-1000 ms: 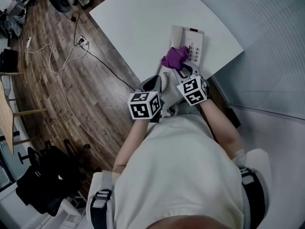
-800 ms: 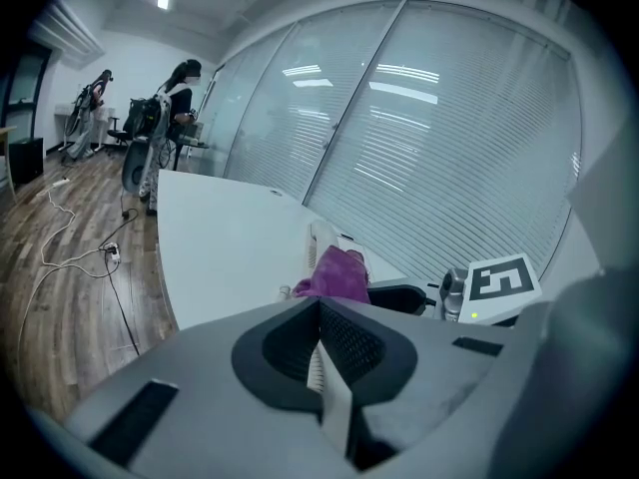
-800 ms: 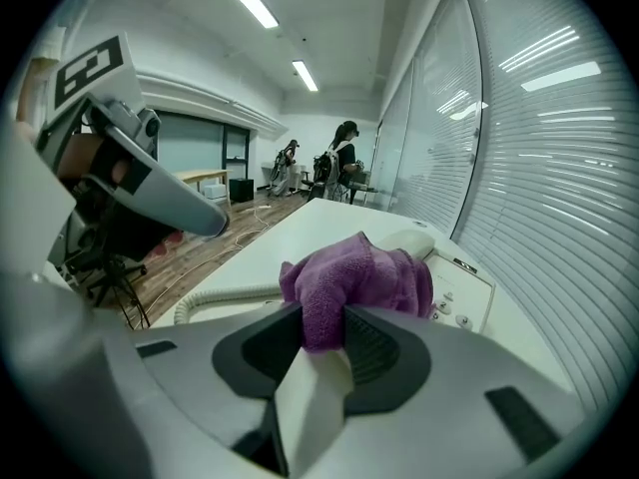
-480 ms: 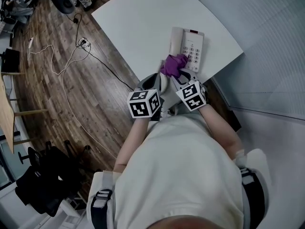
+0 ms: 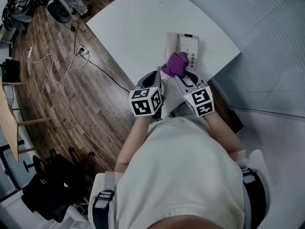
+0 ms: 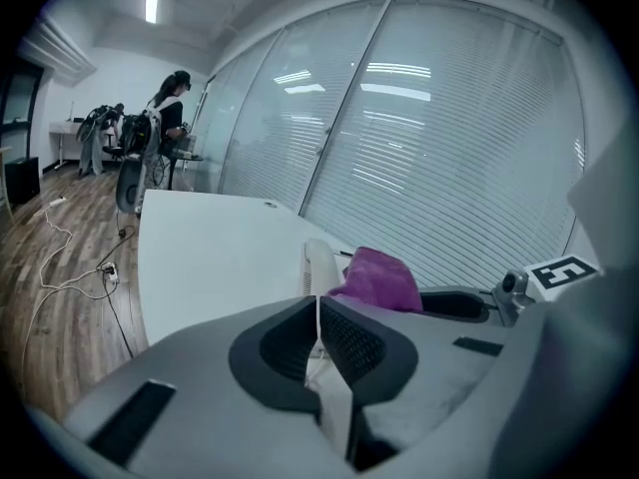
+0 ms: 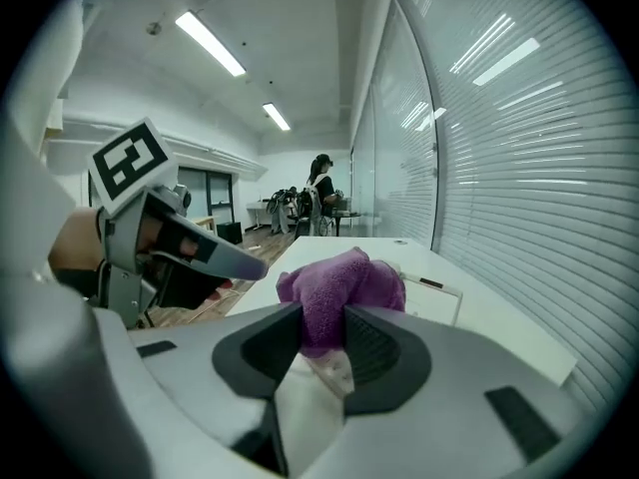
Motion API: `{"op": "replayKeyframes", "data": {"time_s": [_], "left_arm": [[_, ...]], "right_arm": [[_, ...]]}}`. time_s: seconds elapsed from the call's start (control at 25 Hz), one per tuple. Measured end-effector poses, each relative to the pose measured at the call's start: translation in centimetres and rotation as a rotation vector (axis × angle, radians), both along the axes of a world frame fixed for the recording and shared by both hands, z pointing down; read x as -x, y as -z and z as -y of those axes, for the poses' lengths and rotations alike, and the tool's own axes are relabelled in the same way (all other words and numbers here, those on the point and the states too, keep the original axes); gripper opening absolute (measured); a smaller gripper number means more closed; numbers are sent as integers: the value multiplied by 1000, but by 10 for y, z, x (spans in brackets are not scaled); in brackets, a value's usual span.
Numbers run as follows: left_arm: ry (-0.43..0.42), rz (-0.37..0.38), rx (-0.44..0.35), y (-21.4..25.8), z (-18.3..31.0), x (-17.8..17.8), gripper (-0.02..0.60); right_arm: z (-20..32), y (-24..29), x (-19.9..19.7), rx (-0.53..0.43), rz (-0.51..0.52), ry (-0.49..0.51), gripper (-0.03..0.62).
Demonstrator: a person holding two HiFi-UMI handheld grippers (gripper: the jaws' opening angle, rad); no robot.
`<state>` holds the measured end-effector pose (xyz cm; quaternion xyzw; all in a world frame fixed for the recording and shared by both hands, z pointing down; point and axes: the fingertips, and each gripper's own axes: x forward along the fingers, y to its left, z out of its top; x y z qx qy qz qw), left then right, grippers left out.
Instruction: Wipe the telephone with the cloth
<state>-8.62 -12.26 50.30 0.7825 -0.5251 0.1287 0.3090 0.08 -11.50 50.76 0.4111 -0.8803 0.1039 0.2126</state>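
A white desk telephone lies on the white table near its right edge. My right gripper is shut on a bunched purple cloth, which rests on the telephone's near end beside the keypad. In the right gripper view the cloth bulges out between the jaws of that gripper, with the telephone behind it. My left gripper hovers just left of the cloth, shut and holding nothing. In the left gripper view its tips meet, and the handset and cloth lie ahead.
A glass wall with blinds runs close along the table's right side. Cables trail over the wooden floor to the left, with chairs beyond. A person stands at the far end of the room.
My right gripper has drawn the cloth back from the keypad towards the telephone's near end. The left gripper has stayed about where it was.
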Motion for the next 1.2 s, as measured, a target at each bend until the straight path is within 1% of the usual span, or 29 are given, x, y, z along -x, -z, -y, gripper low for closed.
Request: {"op": "replayKeyframes", "data": {"time_s": [0.12,0.32,0.36,0.4,0.44,0.56,0.72,1.0,1.2], "left_arm": [[-16,11,-9,3,12,-8,21],[-35,13,0,-1,37,-25,25],[-42,13,5,-3,41,-29,47],[-51,12,11,-5,46,-33,98],[-57,12,17,-6,51,-37,135],[-71,26,29,-9,63,-46,175],[-79,77,36,-17,71,-53,213],[-67,168,43,-37,97,-68,229],[-51,216,68,-52,111,-71,230]], "right_arm": [[9,15,-18,-35,33,-55,130],[34,26,-50,-59,66,-147,130],[38,26,-56,-62,68,-162,130],[43,26,-62,-63,70,-176,130],[49,26,-68,-64,72,-189,130],[58,29,-80,-60,76,-219,130],[59,30,-86,-56,82,-241,130],[66,24,-96,-42,100,-241,130],[73,22,-103,-35,109,-245,130]]}}
